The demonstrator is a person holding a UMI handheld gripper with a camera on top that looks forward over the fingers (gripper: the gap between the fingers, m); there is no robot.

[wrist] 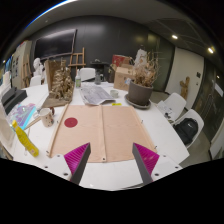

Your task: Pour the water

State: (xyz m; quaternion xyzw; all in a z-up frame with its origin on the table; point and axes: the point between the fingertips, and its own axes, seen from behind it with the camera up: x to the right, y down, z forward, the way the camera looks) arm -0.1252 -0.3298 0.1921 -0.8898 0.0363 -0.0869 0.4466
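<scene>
The gripper (112, 160) hangs above the near edge of a white tabletop (175, 150), its two fingers spread wide with magenta pads (78, 156) showing and nothing held between them. Just ahead of the fingers lies a tan rectangular mat (105, 130), its long axis running across the tabletop from side to side, with a crease down the middle and a small red disc (71, 122) on its far left part. By my reading the task is at its very start: nothing has been grasped, and no jug, bottle or cup can be picked out with any certainty, so I cannot say where the water vessel stands or which way it points. The likeliest place for it is the clutter along the far edge, where a dark plant pot (140, 94) with dried stems stands toward the far right corner, a wooden model (60, 82) toward the far left, and crumpled clear plastic (98, 95) between them. A yellow strip (25, 140) lies slanted along the left edge. A black-seated chair (186, 128) stands off the right edge. The next move calls for finding the vessel, carrying the open fingers over the mat to it, and lining them up across its body before closing.
</scene>
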